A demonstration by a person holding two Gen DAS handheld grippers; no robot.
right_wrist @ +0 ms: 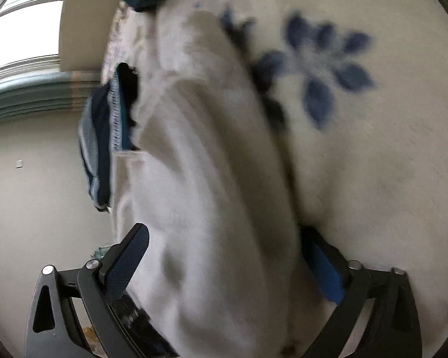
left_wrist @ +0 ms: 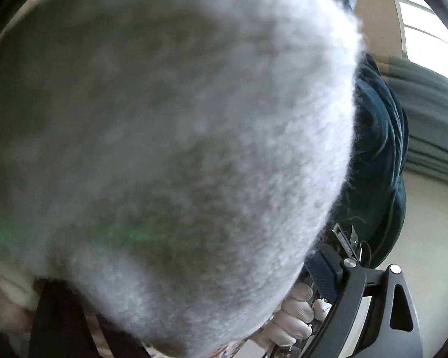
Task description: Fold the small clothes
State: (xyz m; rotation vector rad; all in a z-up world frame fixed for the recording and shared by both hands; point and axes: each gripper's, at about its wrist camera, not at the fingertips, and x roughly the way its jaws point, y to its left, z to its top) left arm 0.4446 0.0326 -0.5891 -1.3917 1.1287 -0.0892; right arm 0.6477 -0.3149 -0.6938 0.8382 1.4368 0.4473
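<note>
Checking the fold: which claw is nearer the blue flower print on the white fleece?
Right: the right claw straddles the fleece below the flower; left claw sees only fleece.

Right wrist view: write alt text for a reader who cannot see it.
A white garment with a blue flower print fills the blurred frame, a fold of it lying between the right gripper's wide-open jaws. To the left hangs a dark blue striped cloth, with a pale wall and a bright window behind.

A fuzzy garment point(left_wrist: 170, 149) lies against the lens; a knit garment point(right_wrist: 212, 208) passes between the fingers.
</note>
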